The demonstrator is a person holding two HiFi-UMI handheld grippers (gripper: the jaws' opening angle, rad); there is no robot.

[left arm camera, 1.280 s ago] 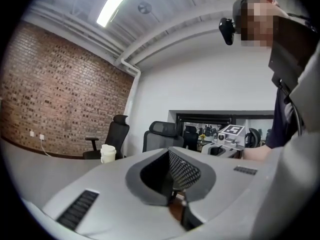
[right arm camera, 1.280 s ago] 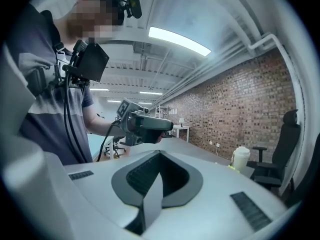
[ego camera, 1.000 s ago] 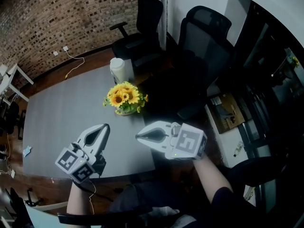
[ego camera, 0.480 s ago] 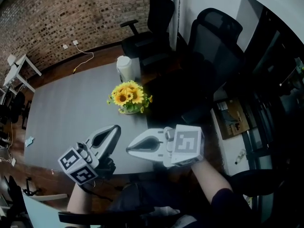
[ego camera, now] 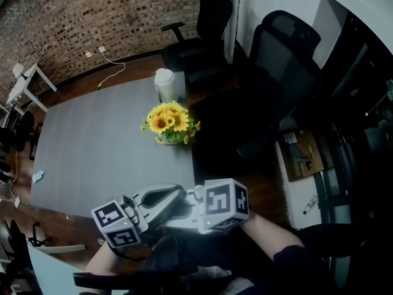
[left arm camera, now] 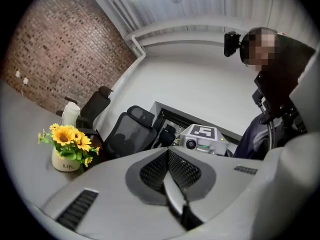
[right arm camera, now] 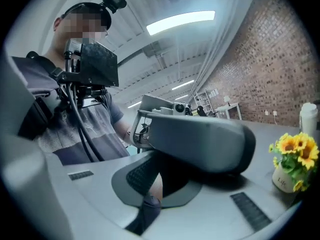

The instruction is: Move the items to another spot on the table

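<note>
Left claw point(left arm camera: 172, 191) and right claw point(right arm camera: 150, 196): both clenched, empty, overlapping at the near table point(ego camera: 92, 146) edge. Sunflower pot point(ego camera: 169, 125) stands well apart, probably awaiting pickup.

Shows plain mid-grey on the table point(ego camera: 92, 140), yellow petals with dark centres and green leaves on the sunflowers point(ego camera: 169, 118), cream-white with dark lettering on their vase point(left arm camera: 64, 162), and white on the jug point(ego camera: 164, 85). Shows pale grey shells, black ribbed pads and black-and-white square markers on the left gripper point(left arm camera: 168, 154) and the right gripper point(right arm camera: 150, 176). Shows mottled red-brown with pale mortar lines on the brick wall point(ego camera: 92, 17), black on the office chairs point(ego camera: 276, 60), and warm brown on the floor point(ego camera: 138, 66).
</note>
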